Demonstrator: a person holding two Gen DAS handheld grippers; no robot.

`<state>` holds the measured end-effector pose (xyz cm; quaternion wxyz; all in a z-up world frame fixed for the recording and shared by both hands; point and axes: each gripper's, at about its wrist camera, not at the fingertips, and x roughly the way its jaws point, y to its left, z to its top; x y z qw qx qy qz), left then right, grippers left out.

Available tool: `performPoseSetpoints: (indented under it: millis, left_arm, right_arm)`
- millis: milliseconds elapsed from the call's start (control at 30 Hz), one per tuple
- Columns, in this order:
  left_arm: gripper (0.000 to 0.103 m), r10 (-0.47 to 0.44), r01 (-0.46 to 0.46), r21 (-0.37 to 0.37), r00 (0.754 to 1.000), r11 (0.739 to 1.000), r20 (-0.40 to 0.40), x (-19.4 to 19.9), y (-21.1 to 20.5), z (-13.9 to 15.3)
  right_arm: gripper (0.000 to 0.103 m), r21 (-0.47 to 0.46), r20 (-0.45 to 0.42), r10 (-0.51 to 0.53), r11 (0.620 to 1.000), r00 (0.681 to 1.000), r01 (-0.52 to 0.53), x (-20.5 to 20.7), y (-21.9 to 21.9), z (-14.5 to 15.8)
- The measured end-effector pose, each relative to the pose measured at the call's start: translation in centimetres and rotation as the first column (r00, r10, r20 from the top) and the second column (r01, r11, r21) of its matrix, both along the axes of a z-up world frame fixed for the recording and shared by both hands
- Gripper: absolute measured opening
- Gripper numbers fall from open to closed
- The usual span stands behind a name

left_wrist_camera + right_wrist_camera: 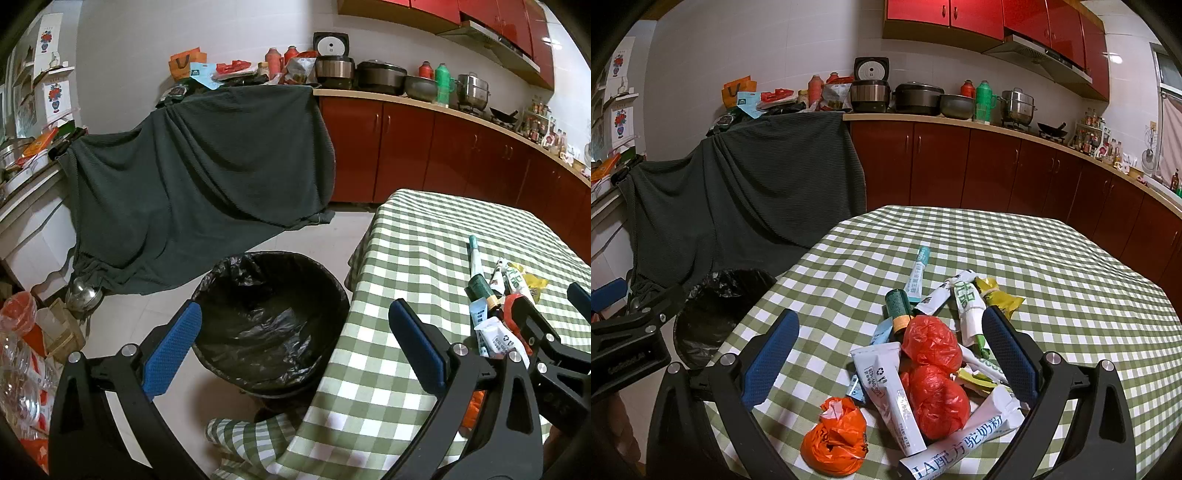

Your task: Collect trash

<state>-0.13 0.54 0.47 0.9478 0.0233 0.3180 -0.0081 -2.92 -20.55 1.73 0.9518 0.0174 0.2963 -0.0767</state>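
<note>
A pile of trash lies on the green checked table (1071, 266): two red bag wads (932, 341), an orange bag wad (834, 439), white tubes and sachets (890, 387), a dark green bottle (899, 308), a yellow wrapper (999, 297). My right gripper (894, 354) is open, its jaws straddling the pile just above it. My left gripper (291, 343) is open and empty above the bin (273, 321), which has a black liner and stands on the floor left of the table. The trash also shows at right in the left wrist view (495, 306).
A dark green cloth (199, 177) drapes furniture behind the bin. Red cabinets (443, 155) with a cluttered counter run along the back and right. Bottles and a metal kettle (83, 295) sit on the floor at left. The tablecloth hangs beside the bin.
</note>
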Motion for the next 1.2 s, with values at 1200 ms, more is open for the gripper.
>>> performPoseSetpoints:
  millis: [1200]
  left_arm:
    - [0.099, 0.007, -0.008, -0.007, 1.000, 1.000, -0.024, -0.01, 0.22, -0.88]
  right_arm:
    - [0.097, 0.001, 0.002, 0.002, 1.000, 1.000, -0.002, -0.25, 0.13, 0.27]
